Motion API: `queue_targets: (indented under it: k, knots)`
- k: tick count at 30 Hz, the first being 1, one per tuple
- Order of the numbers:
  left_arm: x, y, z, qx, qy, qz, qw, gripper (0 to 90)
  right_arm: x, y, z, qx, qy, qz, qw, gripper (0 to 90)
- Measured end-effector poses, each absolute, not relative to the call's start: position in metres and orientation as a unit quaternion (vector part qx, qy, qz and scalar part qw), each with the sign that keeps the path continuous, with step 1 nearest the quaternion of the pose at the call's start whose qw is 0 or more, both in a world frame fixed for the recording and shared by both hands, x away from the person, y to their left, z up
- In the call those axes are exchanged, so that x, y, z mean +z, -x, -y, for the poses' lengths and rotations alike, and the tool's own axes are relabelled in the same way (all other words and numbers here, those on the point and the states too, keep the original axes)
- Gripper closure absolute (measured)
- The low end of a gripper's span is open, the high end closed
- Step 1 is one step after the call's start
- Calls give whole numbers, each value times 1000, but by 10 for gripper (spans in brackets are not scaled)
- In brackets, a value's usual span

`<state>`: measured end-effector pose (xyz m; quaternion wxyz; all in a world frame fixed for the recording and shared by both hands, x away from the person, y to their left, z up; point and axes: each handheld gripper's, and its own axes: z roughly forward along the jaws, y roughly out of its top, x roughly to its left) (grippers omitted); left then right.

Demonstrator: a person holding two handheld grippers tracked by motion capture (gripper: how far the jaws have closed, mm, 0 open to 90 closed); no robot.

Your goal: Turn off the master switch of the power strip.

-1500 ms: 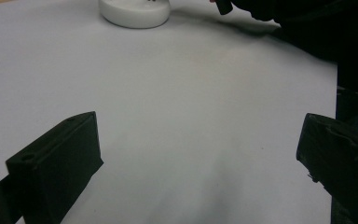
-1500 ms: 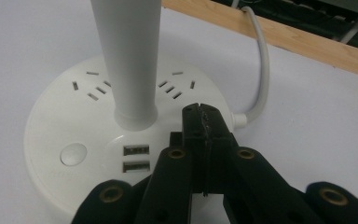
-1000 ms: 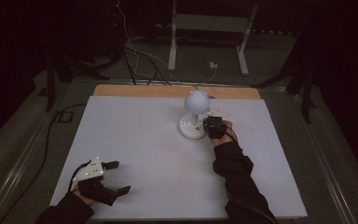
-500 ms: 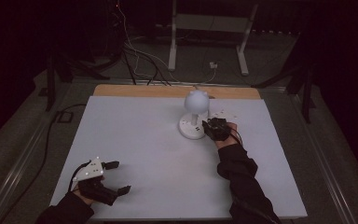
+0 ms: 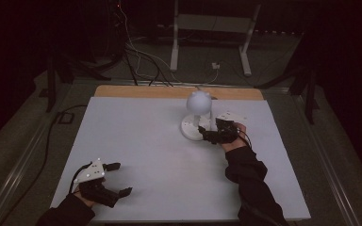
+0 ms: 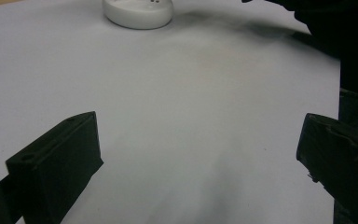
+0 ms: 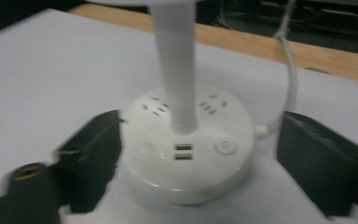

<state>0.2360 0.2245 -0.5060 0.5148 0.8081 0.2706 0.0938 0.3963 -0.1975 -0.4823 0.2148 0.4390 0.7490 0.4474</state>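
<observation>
A white desk lamp with a round head (image 5: 199, 101) stands on a round base (image 5: 188, 128) at the table's far middle. The base (image 7: 200, 135) carries sockets, two USB ports and round buttons, and a thin stem (image 7: 175, 70) rises from it. My right gripper (image 5: 207, 134) sits just right of the base. Its jaws have just been opening and now stand wide on either side of the base without pressing on it. In its own view the right gripper (image 7: 198, 158) straddles the base. My left gripper (image 5: 121, 179) rests open at the near left, holding nothing (image 6: 200, 154).
The white table top (image 5: 136, 136) ends in a wooden strip (image 5: 169, 92) at the far edge. The lamp's white cable (image 7: 291, 70) runs off behind the base. A metal stand (image 5: 212, 28) and loose cables lie on the floor beyond the table.
The right gripper's jaws went from shut to wide apart, and the hand drew slightly right of the lamp base. The left gripper stayed where it was.
</observation>
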Motion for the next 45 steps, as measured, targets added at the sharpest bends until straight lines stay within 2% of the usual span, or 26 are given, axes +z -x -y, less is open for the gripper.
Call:
queue_targets:
  k: [6, 9, 25, 28, 45]
  knots:
    - [-506, -236, -224, 95, -808, -271, 515, 3, -473, -388, 202, 468, -425, -754, 177, 31]
    - [-506, -236, -224, 94, -808, -272, 514, 3, -466, -383, 204, 474, -419, -756, 165, 30]
    - [-506, -235, -224, 92, -808, -270, 515, 3, -444, -349, 218, 487, -388, -763, 175, 24]
    - [-506, -235, -224, 92, -809, -268, 514, 3, -445, -341, 221, 488, -381, -765, 175, 0]
    - [-506, -235, -223, 92, -810, -267, 514, 4, -474, -299, 248, 482, -357, -784, 159, 0]
